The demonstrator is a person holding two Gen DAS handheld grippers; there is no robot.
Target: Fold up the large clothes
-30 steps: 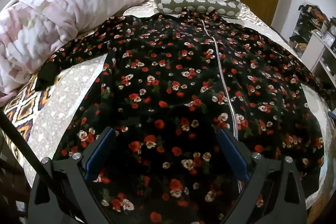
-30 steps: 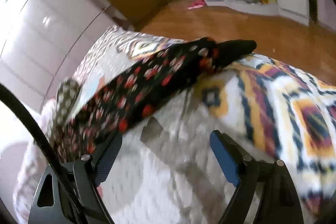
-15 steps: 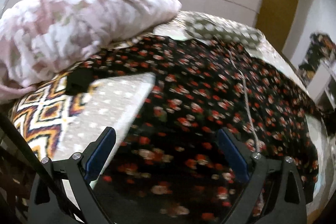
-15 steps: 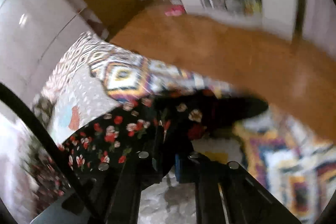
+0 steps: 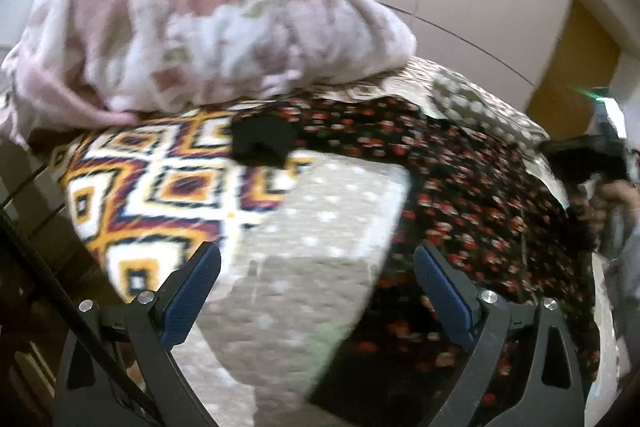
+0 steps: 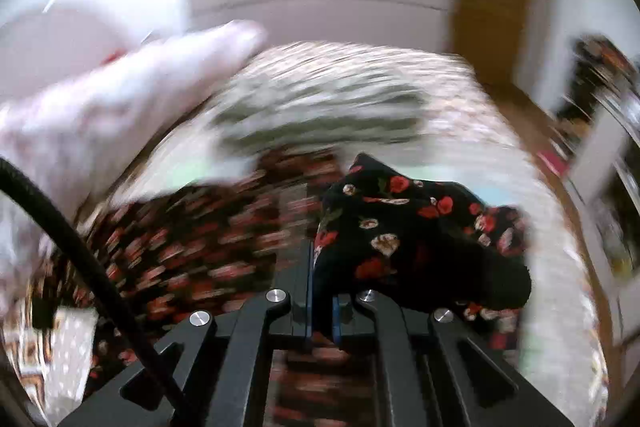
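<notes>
Soft black floral-print garment (image 5: pixel 472 187) lies spread across the patterned quilted bedspread (image 5: pixel 304 227); right gripper (image 6: pixel 322 311) pinches a bunched sleeve (image 6: pixel 404 227), left gripper (image 5: pixel 316 299) gapes wide, empty.

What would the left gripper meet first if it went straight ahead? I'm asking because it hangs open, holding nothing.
Probably the bedspread: the left gripper is open over its bare grey dotted patch, with the floral garment just right of that line. Depth is unclear.

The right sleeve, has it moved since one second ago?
Yes. The right gripper has lifted the sleeve off the patterned bedspread and carried it toward the pillow, over the garment body.
</notes>
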